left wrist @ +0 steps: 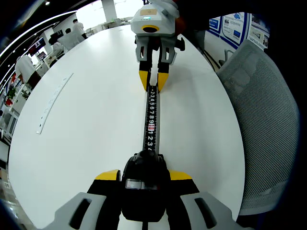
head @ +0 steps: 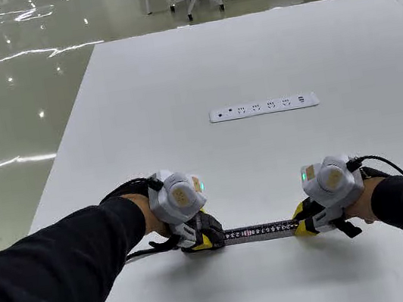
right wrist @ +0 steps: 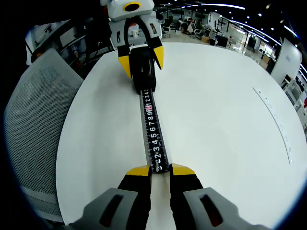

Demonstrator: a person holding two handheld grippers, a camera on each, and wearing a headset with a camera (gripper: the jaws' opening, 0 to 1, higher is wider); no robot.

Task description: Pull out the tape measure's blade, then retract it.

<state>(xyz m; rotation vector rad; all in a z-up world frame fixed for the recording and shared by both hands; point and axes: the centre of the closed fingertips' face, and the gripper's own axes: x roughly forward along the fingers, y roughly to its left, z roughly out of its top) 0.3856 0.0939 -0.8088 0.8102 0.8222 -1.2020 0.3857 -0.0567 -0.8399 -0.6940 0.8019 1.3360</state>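
Scene: a white tabletop [head: 246, 44] seen from above, a person's dark-sleeved arms reaching in from both lower corners.
Left side: the left hand-held gripper [head: 202, 237], grey with yellow-tipped jaws, is clamped around a black, rounded plastic tape measure case [head: 208, 230] that sits on the tabletop. In the left gripper view the case [left wrist: 144, 184] is wedged between the jaws, with one yellow tip on either side.
Middle: a narrow metal blade with printed black numbers [head: 260, 230] runs straight and low over the tabletop from the case to the other gripper. It is drawn out a short way.
Right side: the right hand-held gripper [head: 305, 226] is of the same make, and its jaws are closed on the free end of the blade [right wrist: 154, 134].
Farther back: a long white power strip [head: 263, 107] lies flat, well apart from the work.
Edge of tabletop: a grey mesh chair [left wrist: 268, 120] stands beside it.
Step in hand: this is probably the pull-out, with the blade stretched between the two grippers and the retraction not yet begun.
Next move: if the blade is out far enough, the right gripper should travel back toward the case while keeping its pinch. That lets the blade feed in straight rather than snap. The left gripper should hold the case steady.
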